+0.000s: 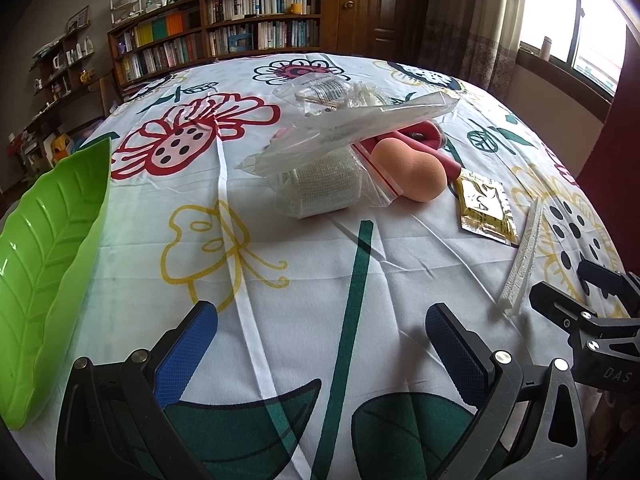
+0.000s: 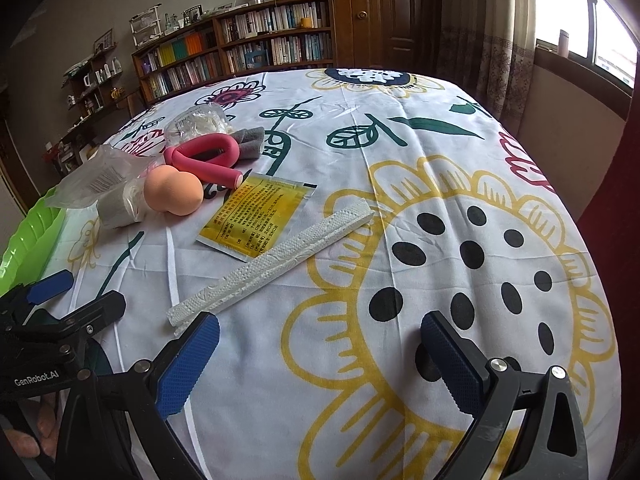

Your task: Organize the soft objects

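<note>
On the flower-print cloth [image 1: 280, 248] lies a heap of soft things: a white bandage roll [image 1: 324, 184] in a zip bag, a peach sponge [image 1: 416, 172], a pink foam curler [image 1: 420, 136] and clear plastic bags [image 1: 352, 120]. My left gripper [image 1: 322, 320] is open and empty, well short of the roll. A white foam strip [image 2: 276, 264] runs diagonally in the right wrist view. Its near end lies just beyond the left finger of my open, empty right gripper [image 2: 320, 324]. The sponge [image 2: 174, 192], curler [image 2: 208, 156] and a grey cloth [image 2: 252, 140] lie further back left.
A green leaf-shaped tray [image 1: 48, 260] sits at the left edge of the cloth. A yellow sachet [image 2: 256, 216] lies between the sponge and the foam strip. The left gripper [image 2: 80, 294] and a hand [image 2: 44, 428] show at lower left. Bookshelves and a window stand behind.
</note>
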Motion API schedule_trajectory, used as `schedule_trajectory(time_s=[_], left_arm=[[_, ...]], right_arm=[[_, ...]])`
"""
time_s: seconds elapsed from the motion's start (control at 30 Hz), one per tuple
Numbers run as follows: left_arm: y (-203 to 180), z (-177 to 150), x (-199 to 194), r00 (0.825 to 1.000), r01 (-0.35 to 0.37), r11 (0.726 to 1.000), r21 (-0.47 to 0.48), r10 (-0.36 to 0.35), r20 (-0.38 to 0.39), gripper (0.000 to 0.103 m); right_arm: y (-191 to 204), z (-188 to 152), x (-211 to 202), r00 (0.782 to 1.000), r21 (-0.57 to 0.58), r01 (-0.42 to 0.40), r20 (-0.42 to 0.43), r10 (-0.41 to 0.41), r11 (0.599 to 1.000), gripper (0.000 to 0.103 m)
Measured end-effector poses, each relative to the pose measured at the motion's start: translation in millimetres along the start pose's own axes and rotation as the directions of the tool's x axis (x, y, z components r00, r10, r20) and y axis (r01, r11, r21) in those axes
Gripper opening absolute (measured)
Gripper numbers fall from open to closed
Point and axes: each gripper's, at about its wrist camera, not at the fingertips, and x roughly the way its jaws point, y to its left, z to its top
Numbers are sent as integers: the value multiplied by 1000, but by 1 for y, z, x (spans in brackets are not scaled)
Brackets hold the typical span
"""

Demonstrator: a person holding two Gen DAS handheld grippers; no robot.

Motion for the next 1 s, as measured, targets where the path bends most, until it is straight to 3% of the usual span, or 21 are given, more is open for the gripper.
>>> schedule_trajectory(time_s=[0.1,0.3,0.57,0.73,0.8,1.0], left_arm=[[3,-1,-2,1000,6,1000,-17,-6,8,103],[10,-4,-9,999,19,998,-55,-17,32,103],[13,-10,-16,999,15,998,-55,-12,43,103],[14,-9,-18,999,3,999,-38,-1,47,103],[14,-6,-20,999,-9,1000,-29,10,53,103],[16,10,-30,994,-36,999,-11,37,100,103]], right_arm=[[-1,2,-2,999,34,-40,3,40,999,100],[1,18,4,990,100,-141,1,141,985,85],[17,32,17,997,61,-74,17,73,995,61],[13,28,14,999,42,-41,36,39,998,34],[7,25,12,998,60,-49,41,47,997,28],[-1,20,8,996,85,-73,58,68,994,23]])
